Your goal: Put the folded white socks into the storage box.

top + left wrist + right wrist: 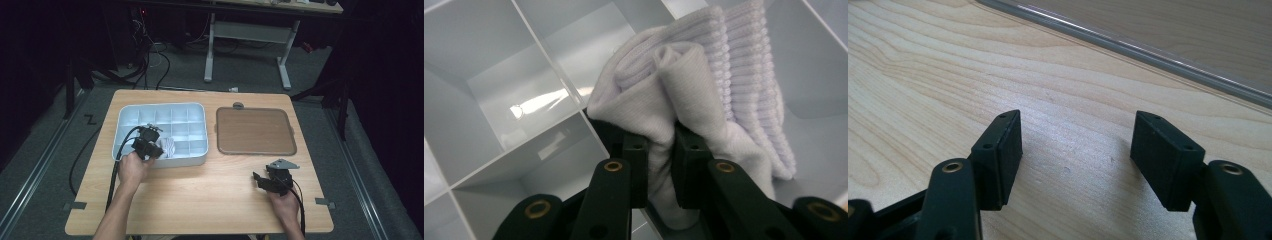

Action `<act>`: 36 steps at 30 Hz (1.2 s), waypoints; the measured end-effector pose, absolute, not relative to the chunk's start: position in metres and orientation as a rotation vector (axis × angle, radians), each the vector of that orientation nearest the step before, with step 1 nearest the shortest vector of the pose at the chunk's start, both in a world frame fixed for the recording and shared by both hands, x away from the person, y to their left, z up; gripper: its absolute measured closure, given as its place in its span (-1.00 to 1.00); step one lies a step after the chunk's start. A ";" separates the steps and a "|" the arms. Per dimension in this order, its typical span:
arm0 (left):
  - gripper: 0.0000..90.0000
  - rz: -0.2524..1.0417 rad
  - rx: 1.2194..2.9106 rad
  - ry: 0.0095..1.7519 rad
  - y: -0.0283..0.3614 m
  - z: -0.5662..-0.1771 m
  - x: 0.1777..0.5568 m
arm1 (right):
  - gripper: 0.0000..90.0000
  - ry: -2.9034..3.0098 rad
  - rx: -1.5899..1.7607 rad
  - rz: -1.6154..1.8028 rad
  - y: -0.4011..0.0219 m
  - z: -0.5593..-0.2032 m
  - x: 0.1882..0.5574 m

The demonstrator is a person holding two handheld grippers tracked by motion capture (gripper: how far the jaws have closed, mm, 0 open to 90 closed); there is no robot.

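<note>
Left gripper (659, 170) pinched a fold of a white ribbed sock (704, 100) between its two black pads, the cloth bunched up and squeezed in the narrow gap. Most of the sock rose beyond the pads and spread off to their right, its ribbed cuff farthest from the jaws. Below and around it lay the white organizer tray (200, 112), its dividers running ahead of the jaws and off to their left; the sock hung over a compartment in the tray's near row, though whether it touched the floor of that compartment could not be told. In the high view the left gripper (148, 142) sat over the tray's near edge with the person's hand just behind it.

Right gripper (1075, 152) had its jaws spread wide with nothing between them, low over the bare wooden table (923, 75). Ahead of its jaws ran the rim of a brown tray (255, 131), well apart from the pads.
</note>
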State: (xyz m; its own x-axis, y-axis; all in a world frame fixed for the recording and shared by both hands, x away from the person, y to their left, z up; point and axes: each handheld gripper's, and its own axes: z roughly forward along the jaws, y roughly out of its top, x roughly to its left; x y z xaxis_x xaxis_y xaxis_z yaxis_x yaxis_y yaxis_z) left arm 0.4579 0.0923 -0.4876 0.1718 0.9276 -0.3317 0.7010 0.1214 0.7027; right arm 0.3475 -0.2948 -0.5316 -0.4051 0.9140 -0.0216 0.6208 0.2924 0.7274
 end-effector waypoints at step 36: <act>0.31 0.381 1.510 1.535 0.104 -0.470 0.445 | -0.16 2.130 1.371 0.902 -0.295 -0.532 0.348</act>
